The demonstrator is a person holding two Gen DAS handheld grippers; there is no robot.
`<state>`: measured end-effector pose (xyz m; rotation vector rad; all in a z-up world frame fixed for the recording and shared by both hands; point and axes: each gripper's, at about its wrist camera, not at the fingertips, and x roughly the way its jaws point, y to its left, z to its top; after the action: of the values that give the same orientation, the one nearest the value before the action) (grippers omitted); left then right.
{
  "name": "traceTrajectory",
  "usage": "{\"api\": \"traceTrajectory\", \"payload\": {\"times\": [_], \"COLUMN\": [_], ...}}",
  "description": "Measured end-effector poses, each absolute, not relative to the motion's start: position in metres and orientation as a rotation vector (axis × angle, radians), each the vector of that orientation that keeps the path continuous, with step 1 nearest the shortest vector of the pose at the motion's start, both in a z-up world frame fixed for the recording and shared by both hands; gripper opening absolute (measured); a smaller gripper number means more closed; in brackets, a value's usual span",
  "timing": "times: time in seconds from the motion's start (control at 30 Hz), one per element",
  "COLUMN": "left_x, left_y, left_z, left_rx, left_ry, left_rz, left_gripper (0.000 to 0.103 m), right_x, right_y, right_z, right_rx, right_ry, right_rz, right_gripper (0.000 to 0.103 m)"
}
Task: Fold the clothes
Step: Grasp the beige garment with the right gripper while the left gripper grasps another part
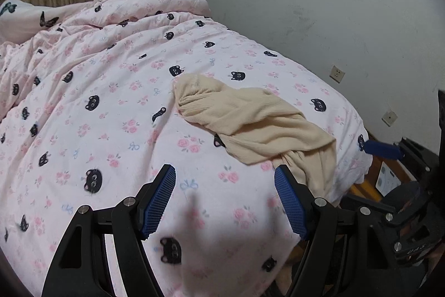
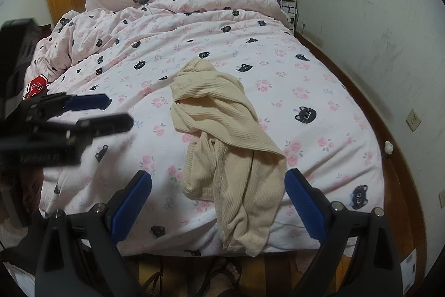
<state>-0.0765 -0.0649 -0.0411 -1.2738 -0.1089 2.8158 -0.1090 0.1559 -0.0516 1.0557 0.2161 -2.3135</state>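
A crumpled beige top (image 2: 222, 146) lies on the bed (image 2: 319, 91), draping its near edge. The left claw (image 1: 225, 180) and right claw (image 2: 218, 183) hover wide open, holding nothing.

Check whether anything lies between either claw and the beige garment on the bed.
Nothing visible does. The beige garment lies crumpled on the quilt, its near end hanging over the edge. The right claw and left claw are open, with only bare quilt between.
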Motion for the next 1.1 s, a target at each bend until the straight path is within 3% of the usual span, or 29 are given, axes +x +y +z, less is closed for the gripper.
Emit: {"api": "traceTrajectory", "payload": {"times": [0.4,0.73,0.8,0.87,0.93,1.1], "left_x": [-0.149,-0.195,-0.198,-0.199,-0.199,-0.198], "left_y": [-0.08,-0.11,-0.109,-0.104,-0.1,-0.096], "left_z": [-0.063,-0.088,-0.091,-0.093,-0.092,-0.086], "left_rx": [-1.314,-1.348,-1.348,-1.345,-1.341,-1.317], "left_ry": [-0.112,-0.41,-0.429,-0.428,-0.424,-0.435], "left_rz": [2.804,2.701,2.681,2.666,2.66,2.66], "left_gripper": [0.069,0.068,0.059,0.047,0.039,0.019], "right_x": [-0.143,-0.159,-0.162,-0.163,-0.166,-0.169], "right_y": [0.147,0.144,0.143,0.14,0.136,0.131], "right_z": [-0.067,-0.079,-0.082,-0.084,-0.087,-0.094], "right_rx": [1.104,1.18,1.195,1.203,1.223,1.259], "right_ry": [0.148,0.107,0.102,0.107,0.12,0.133], "right_rz": [-2.335,-2.32,-2.315,-2.311,-2.301,-2.295], "right_gripper": [0.098,0.097,0.097,0.09,0.077,0.063]}}
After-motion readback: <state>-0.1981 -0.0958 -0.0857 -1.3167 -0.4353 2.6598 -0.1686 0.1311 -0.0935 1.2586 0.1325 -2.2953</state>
